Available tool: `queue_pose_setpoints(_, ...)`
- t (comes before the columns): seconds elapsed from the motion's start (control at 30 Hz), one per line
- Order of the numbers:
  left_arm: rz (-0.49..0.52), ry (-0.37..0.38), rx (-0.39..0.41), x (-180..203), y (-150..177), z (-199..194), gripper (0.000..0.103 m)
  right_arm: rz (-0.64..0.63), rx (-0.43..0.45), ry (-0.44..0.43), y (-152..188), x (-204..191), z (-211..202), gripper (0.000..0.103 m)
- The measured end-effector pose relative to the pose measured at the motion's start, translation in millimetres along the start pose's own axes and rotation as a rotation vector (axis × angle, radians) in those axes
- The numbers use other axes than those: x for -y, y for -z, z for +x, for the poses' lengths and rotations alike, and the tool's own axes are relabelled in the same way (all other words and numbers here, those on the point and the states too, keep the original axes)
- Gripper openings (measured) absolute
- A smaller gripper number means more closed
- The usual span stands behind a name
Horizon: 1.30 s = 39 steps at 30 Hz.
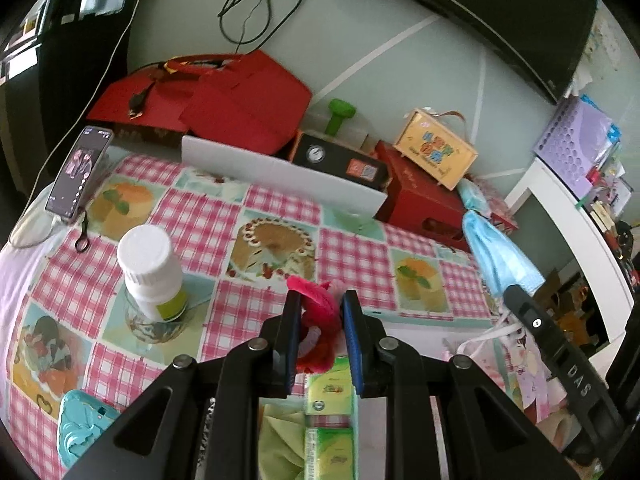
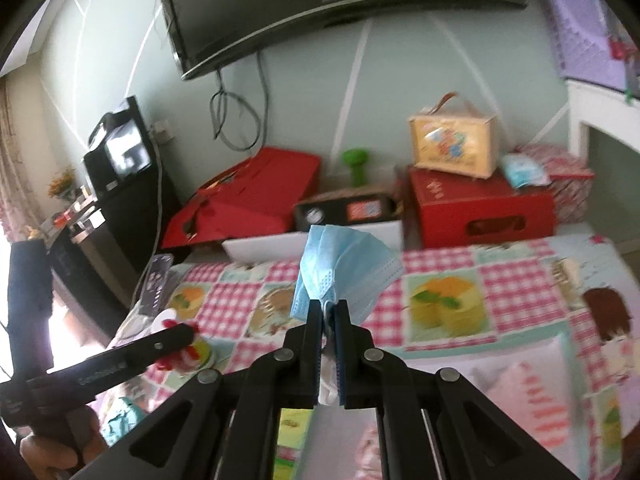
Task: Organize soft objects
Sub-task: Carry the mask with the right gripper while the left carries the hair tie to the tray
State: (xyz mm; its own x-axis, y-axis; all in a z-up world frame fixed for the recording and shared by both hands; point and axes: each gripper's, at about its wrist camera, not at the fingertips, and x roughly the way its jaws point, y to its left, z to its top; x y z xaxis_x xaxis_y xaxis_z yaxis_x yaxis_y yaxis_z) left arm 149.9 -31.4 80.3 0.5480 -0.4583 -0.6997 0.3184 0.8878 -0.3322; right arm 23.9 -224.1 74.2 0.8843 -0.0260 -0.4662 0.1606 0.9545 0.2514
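My left gripper (image 1: 320, 298) is shut on a red and pink soft toy (image 1: 318, 320) and holds it above the checked tablecloth (image 1: 260, 216). My right gripper (image 2: 328, 304) is shut on a light blue face mask (image 2: 344, 268), lifted above the table. The mask also shows in the left wrist view (image 1: 494, 250), hanging over the right gripper's finger (image 1: 536, 320). The left gripper shows at the left of the right wrist view (image 2: 176, 338), with the red toy (image 2: 180, 344) in it. A white open box (image 1: 280, 172) stands at the table's far edge; it also shows in the right wrist view (image 2: 272, 246).
A white pill bottle (image 1: 150, 270) stands on a glass jar at the left. A phone (image 1: 78, 174) leans at the far left. Green tissue packs (image 1: 330, 420) and a teal case (image 1: 78, 428) lie near me. Red boxes (image 1: 224, 100), a yellow box (image 1: 434, 148) and a green dumbbell (image 1: 340, 114) stand behind.
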Motion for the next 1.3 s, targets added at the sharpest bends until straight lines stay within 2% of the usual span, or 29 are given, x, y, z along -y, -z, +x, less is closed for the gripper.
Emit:
queue_pose_setpoints(0.1,0.01,0.019,0.001,6.9,1.4,-0.9,0.021,0.022,0.023,0.062,-4.5,18.3,-12.9,0.006)
queue_pose_setpoints(0.27,0.043,0.033,-0.024,21.5,7.2,6.3,0.021,0.069,0.043,0.217,-8.0,60.8,-32.5,0.006)
queue_pose_setpoints(0.47,0.098,0.057,-0.061,46.3,18.4,16.5,0.021,0.147,0.036,0.316,-5.3,110.9,-51.8,0.006)
queue_pose_setpoints(0.6,0.135,0.075,-0.093,61.9,26.6,26.6,0.021,0.186,0.012,0.353,2.8,130.8,-53.6,0.006)
queue_pose_setpoints(0.73,0.164,0.091,-0.14,74.0,36.7,43.8,0.021,0.189,-0.043,0.381,10.6,141.8,-46.4,0.006)
queue_pose_setpoints(0.9,0.202,0.096,-0.179,86.2,48.7,60.3,0.021,0.172,-0.151,0.388,27.4,147.3,-14.8,0.006)
queue_pose_setpoints(0.93,0.205,0.101,-0.186,87.4,50.6,63.3,0.021,0.172,-0.151,0.388,27.4,147.3,-14.8,0.006)
queue_pose_setpoints(1.0,0.206,0.104,-0.204,88.3,54.2,69.0,0.021,0.159,-0.216,0.415,37.2,150.5,-0.3,0.006)
queue_pose_setpoints(1.3,0.209,0.106,-0.254,88.4,63.2,87.7,0.022,0.221,-0.368,0.416,62.9,168.1,26.7,0.006)
